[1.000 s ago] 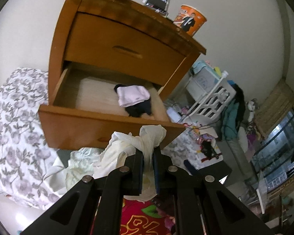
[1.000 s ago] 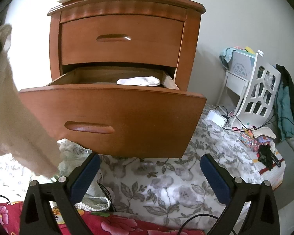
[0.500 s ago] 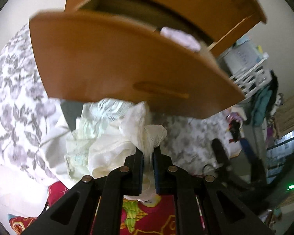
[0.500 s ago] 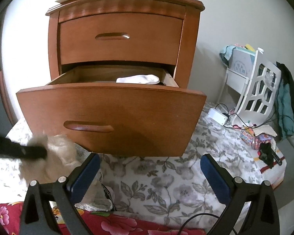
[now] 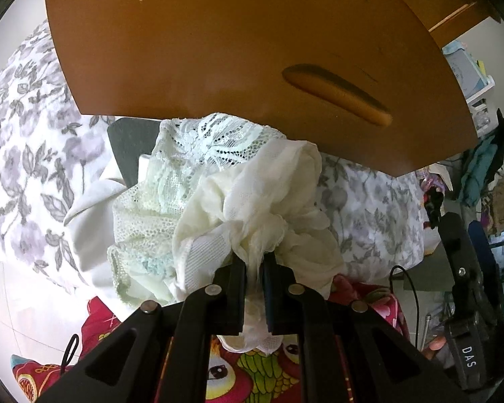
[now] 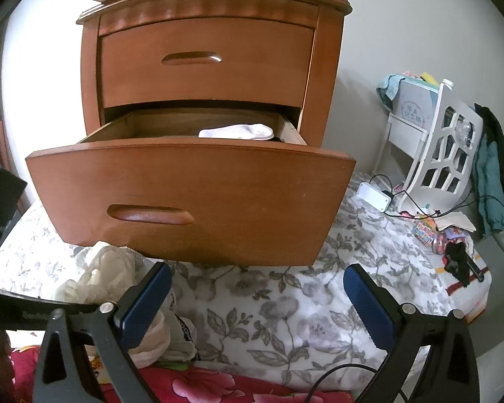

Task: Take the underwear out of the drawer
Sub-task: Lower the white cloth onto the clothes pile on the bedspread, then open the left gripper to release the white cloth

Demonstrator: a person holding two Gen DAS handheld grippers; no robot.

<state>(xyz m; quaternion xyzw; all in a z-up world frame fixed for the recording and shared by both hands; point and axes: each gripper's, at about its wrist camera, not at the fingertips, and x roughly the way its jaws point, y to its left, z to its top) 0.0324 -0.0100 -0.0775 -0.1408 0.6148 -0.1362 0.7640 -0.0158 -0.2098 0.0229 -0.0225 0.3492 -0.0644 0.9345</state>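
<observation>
My left gripper (image 5: 254, 263) is shut on cream underwear (image 5: 272, 194), bunched between its pads and resting on a pile of pale lace garments (image 5: 198, 154) below the drawer front (image 5: 252, 40). In the right wrist view the lower drawer (image 6: 191, 198) of the wooden nightstand (image 6: 205, 33) stands pulled out, with a white garment (image 6: 237, 131) lying inside near its right side. The cream pile (image 6: 100, 275) shows at lower left, under the drawer's left corner. My right gripper (image 6: 255, 305) hangs open and holds nothing, in front of the drawer over the floral sheet (image 6: 285, 305).
A white rack (image 6: 443, 154) with clothes and boxes stands at the right, with a white power adapter (image 6: 374, 195) and cables on the bedding beside it. A red flowered cloth (image 6: 201, 383) lies along the near edge. A can and papers sit on the nightstand top.
My left gripper has dropped from above the open drawer to below its front, carrying the cream underwear down onto the pile. The right gripper has not moved.
</observation>
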